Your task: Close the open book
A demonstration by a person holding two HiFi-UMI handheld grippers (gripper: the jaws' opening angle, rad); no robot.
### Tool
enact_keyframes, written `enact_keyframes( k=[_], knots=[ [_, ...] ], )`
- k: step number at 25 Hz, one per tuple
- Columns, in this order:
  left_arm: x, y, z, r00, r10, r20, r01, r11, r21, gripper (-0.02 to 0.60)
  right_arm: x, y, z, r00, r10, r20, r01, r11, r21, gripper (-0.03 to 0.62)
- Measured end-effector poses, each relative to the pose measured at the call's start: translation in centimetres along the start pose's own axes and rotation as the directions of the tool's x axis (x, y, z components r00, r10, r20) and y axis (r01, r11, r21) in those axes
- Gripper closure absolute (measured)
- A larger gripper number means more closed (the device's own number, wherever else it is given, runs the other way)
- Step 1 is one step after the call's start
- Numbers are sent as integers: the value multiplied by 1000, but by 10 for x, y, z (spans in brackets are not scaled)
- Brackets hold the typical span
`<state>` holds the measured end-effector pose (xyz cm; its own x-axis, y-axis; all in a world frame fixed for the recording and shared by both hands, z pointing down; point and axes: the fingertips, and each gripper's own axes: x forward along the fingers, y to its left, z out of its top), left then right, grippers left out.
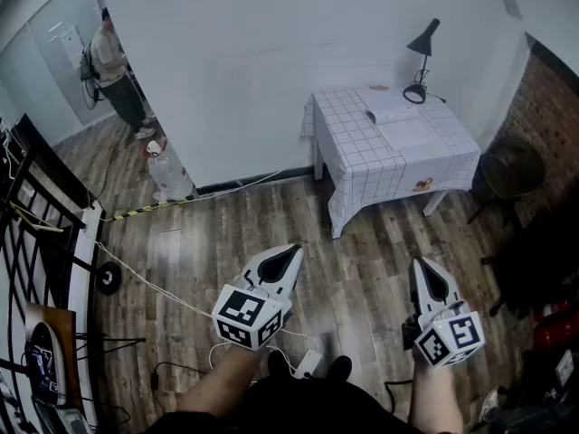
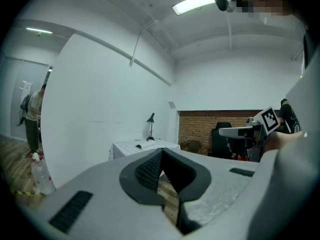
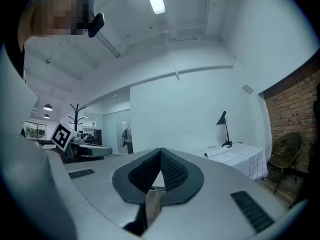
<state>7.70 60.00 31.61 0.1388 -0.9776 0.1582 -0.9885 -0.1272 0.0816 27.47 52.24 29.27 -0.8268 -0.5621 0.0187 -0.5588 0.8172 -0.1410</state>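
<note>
Lying open on the checked tabletop (image 1: 360, 155), the book (image 1: 403, 120) sits toward the far edge, just in front of the black desk lamp (image 1: 419, 61). Both tools hang over the wooden floor (image 1: 362, 269), well apart from the table. The left gripper (image 1: 289, 252) and the right gripper (image 1: 425, 267) each have their jaws pressed together, with nothing between them.

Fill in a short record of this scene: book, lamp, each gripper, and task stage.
Book: open book, lying flat on the table
Lamp: black desk lamp, standing just behind the book
Left gripper: jaws together, empty, over the wooden floor, well short of the table
Right gripper: jaws together, empty, also short of the table
Task stage: book not yet touched
</note>
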Motion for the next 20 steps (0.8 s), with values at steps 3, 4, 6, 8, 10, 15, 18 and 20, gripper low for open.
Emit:
enact_keyframes(
  k=[3,4,6,8,10,15,18,20],
  knots=[
    [5,-1,2,1000,-6,-3,6,1000,6,572,-1,-3,3,1000,-2,8,3,1000,-2,591],
    [6,-2,3,1000,-7,-4,7,1000,8,572,-2,-4,5,1000,-6,17,6,1000,0,591],
    [8,-6,5,1000,-6,-9,6,1000,15,572,-9,-12,9,999,-18,44,17,1000,14,591],
    [13,-14,5,1000,-2,-19,3,1000,23,572,-19,-26,11,998,-33,62,31,999,34,591],
    [22,-29,3,1000,-3,-31,4,999,33,572,-29,-42,7,998,-36,58,33,998,47,591],
    [47,-73,1,1000,-2,-30,3,999,33,572,-44,-57,-9,999,46,19,-47,997,56,591],
    [56,-94,-3,1000,-7,-27,8,1000,26,572,-57,-66,-20,998,62,-4,-62,996,63,591],
    [59,-104,-7,999,-11,-34,12,1000,17,572,-66,-74,-28,998,60,-28,-58,995,83,591]
  ],
)
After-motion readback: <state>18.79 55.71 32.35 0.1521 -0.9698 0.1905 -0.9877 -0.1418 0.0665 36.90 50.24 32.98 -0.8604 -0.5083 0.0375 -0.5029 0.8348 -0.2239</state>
